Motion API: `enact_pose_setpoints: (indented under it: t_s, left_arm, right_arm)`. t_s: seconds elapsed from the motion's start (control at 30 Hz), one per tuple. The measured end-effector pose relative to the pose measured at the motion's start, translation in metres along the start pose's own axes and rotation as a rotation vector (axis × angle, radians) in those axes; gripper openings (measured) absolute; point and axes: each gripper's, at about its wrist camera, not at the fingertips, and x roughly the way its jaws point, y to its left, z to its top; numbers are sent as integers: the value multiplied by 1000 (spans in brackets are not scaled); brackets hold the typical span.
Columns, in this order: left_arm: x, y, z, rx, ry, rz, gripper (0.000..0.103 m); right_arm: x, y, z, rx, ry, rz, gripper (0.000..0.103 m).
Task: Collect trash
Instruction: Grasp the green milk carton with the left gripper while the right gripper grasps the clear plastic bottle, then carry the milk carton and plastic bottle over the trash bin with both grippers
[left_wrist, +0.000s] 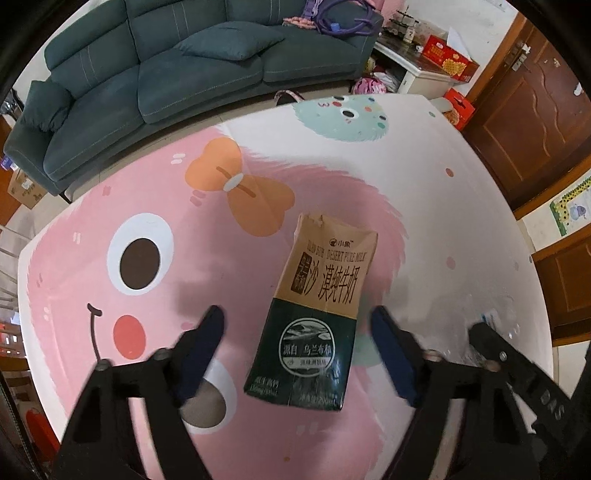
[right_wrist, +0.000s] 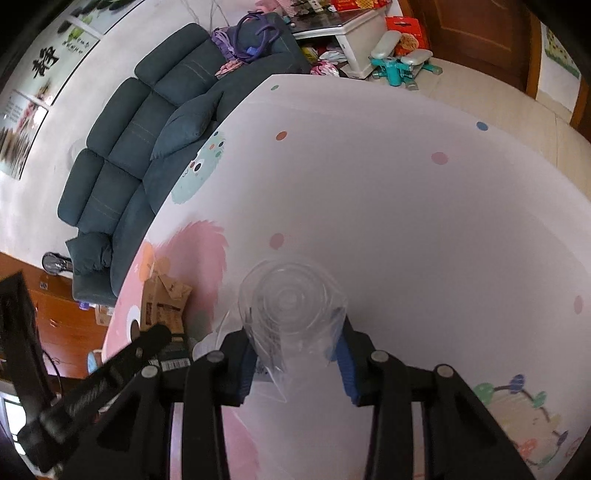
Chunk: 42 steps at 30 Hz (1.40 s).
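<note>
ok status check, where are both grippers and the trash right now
Left gripper open, straddling milk carton on the mat, not touching. Right gripper shut on clear plastic bottle. Nothing in the way.

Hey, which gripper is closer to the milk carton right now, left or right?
Left. The left gripper is open with the milk carton lying between its fingers on the mat. The right gripper is off to the carton's side, shut on a clear plastic bottle.

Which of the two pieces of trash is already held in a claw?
The clear plastic bottle, clamped in the right claw. The brown-and-green milk carton lies flat on the mat, untouched between the open left claw.
</note>
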Motion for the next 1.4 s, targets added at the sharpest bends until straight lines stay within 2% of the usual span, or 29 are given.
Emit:
enact_pose_setpoints:
  t_s: [0.1,0.2,0.37,0.6,0.83,1.03,1.2,1.4]
  left_arm:
    - [9,-1,0,-18,34,-11,49]
    - [8,-7,-4,-13,21,-7,46]
    - [-2,-21,-20,4,18,-20,45]
    - [-43,-37,-66,-31,-6,-56,45]
    - [-98,-64,-129,-93,-55,-32,45]
    - [-144,-94,-191,-208,-105,-33,45]
    - [-176,-134,-245,-253,-161,-16,45]
    - [-213,-183,-314,-274,-201,10,45]
  right_arm:
    - [-3,-1,-2,-27,3,-6,38]
    - [-5,-2,-4,-51,10,-7,38]
    - [-12,-3,-5,-90,10,-1,38]
    - [-39,-5,-19,-185,10,10,38]
    - [-83,-22,-42,-299,19,54,38]
    - [-133,-51,-65,-411,33,101,38]
    - [-179,-80,-86,-524,22,136,38]
    - [-226,-119,-111,-603,24,181,38]
